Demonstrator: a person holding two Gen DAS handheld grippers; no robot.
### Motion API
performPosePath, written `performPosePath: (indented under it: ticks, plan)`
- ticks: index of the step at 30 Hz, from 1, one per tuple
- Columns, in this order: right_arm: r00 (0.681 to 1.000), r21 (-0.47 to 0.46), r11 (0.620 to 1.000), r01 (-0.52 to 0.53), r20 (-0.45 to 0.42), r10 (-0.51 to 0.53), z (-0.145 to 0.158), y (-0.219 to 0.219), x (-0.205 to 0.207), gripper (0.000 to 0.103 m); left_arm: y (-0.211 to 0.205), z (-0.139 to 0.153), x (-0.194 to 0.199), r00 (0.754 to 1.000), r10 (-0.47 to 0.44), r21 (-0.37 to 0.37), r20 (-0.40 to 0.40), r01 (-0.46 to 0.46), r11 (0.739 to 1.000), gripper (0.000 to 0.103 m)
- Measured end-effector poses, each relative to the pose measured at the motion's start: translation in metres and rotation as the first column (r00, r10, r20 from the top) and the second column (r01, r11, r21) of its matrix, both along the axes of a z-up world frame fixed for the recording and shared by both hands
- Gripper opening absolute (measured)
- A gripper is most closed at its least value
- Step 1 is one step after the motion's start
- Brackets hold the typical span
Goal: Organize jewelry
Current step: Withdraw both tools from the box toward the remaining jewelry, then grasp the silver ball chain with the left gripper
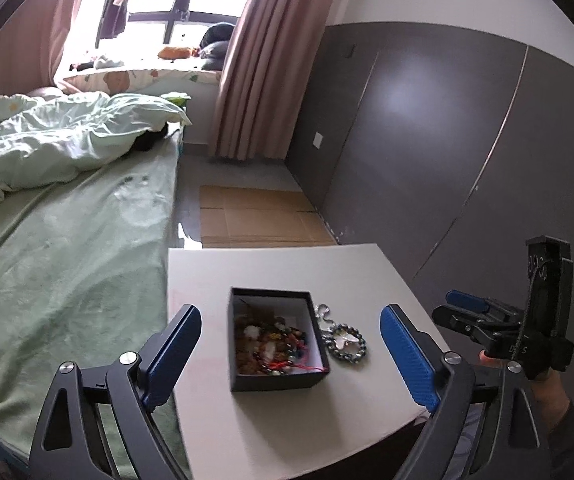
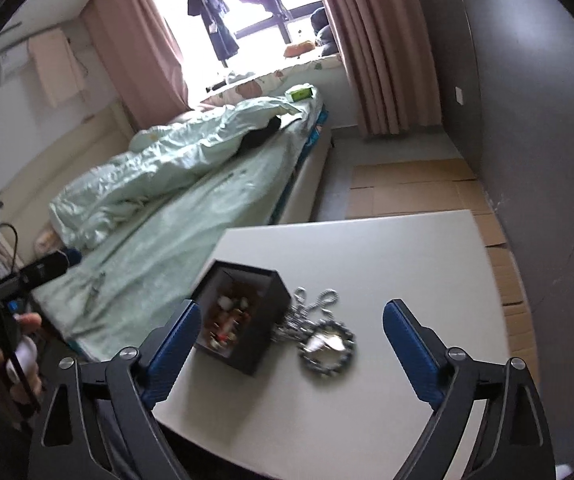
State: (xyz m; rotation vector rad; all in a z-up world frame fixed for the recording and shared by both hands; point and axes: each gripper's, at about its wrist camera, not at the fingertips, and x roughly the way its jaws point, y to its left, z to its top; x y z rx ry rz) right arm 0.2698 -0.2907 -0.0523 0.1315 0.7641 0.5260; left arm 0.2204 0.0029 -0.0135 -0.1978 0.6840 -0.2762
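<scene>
A black open box full of mixed colourful jewelry stands on the white table. A silver chain bracelet ring and a loose chain lie on the table just right of the box. My left gripper is open and empty, hovering above the box. My right gripper is open and empty, above the box and the bracelet. The right gripper also shows in the left wrist view, off the table's right edge.
A bed with a green sheet and crumpled quilt runs along the table's left side. Flat cardboard lies on the floor beyond the table. A grey wardrobe wall is on the right. Pink curtains frame the window.
</scene>
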Motion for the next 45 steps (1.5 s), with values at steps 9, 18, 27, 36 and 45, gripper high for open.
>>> performPosePath:
  ticks: [9,18,27,36,45]
  plan:
    - [0.998,-0.003,1.000,-0.010,-0.064,0.009,-0.026,-0.033,0.002,0.094,-0.046,-0.019,-0.007,0.999,-0.049,0.022,-0.014,0.050,0.999,0.091]
    - [0.993,0.060,0.998,-0.019,-0.116,0.026,-0.059,-0.049,0.011,0.086,-0.095,-0.049,-0.018,0.996,-0.091,0.044,-0.027,0.092,0.995,0.085]
    - [0.987,0.111,0.994,0.017,-0.158,0.001,-0.078,-0.069,0.011,0.072,-0.126,-0.091,0.000,0.991,-0.085,0.057,-0.106,0.092,0.994,0.055]
    - [0.979,0.205,0.975,0.083,-0.198,-0.041,-0.086,-0.097,0.018,0.072,-0.129,-0.124,0.038,0.987,-0.012,0.059,-0.163,0.022,0.998,0.050]
    - [0.974,0.260,0.962,0.082,-0.225,-0.022,-0.090,-0.097,0.026,0.072,-0.121,-0.133,0.060,0.986,0.071,0.132,-0.153,-0.050,0.990,0.036]
